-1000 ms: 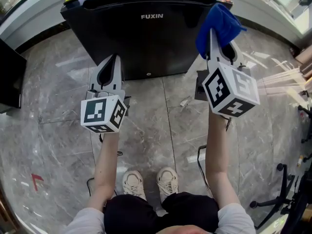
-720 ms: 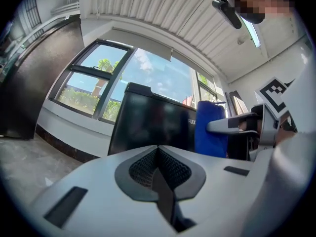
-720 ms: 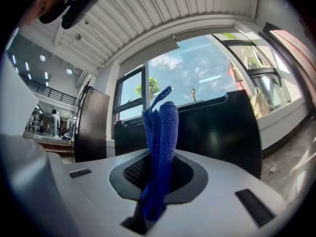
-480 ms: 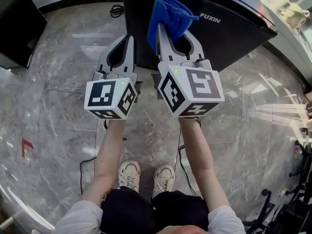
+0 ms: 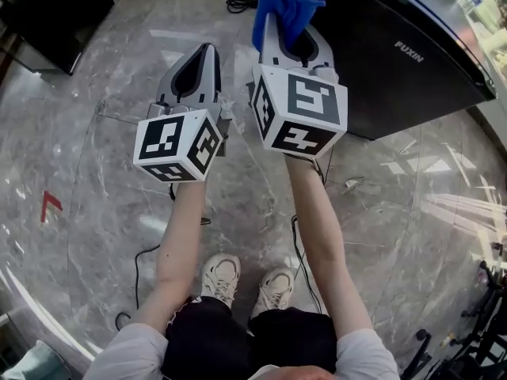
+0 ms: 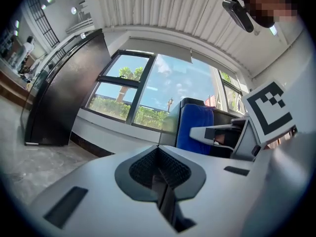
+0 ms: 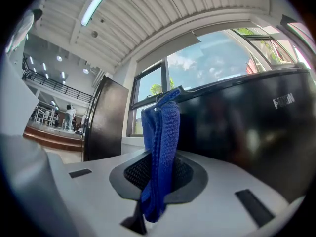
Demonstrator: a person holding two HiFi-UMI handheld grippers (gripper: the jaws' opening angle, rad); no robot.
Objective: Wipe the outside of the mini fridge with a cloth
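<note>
The black mini fridge [image 5: 412,62] stands at the top right of the head view, its FUXIN front facing me at an angle. My right gripper [image 5: 287,24] is shut on a folded blue cloth [image 5: 285,2], which sticks up past the fingertips beside the fridge's left corner. In the right gripper view the cloth [image 7: 160,147] hangs between the jaws with the fridge [image 7: 247,127] just to the right. I cannot tell if the cloth touches the fridge. My left gripper [image 5: 206,50] is shut on nothing, held over the floor left of the right one. In its own view the jaws meet [image 6: 158,149].
A dark cabinet [image 5: 47,10] stands at the top left. Cables lie on the marble floor behind the grippers [image 5: 242,2] and by my shoes [image 5: 150,260]. A red mark [image 5: 49,204] is on the floor at left. A stand's legs [image 5: 483,307] show at lower right.
The view has swung left, so the fridge now lies to the right. The right gripper with the cloth has gone from the fridge's right front to its left corner, close beside the left gripper.
</note>
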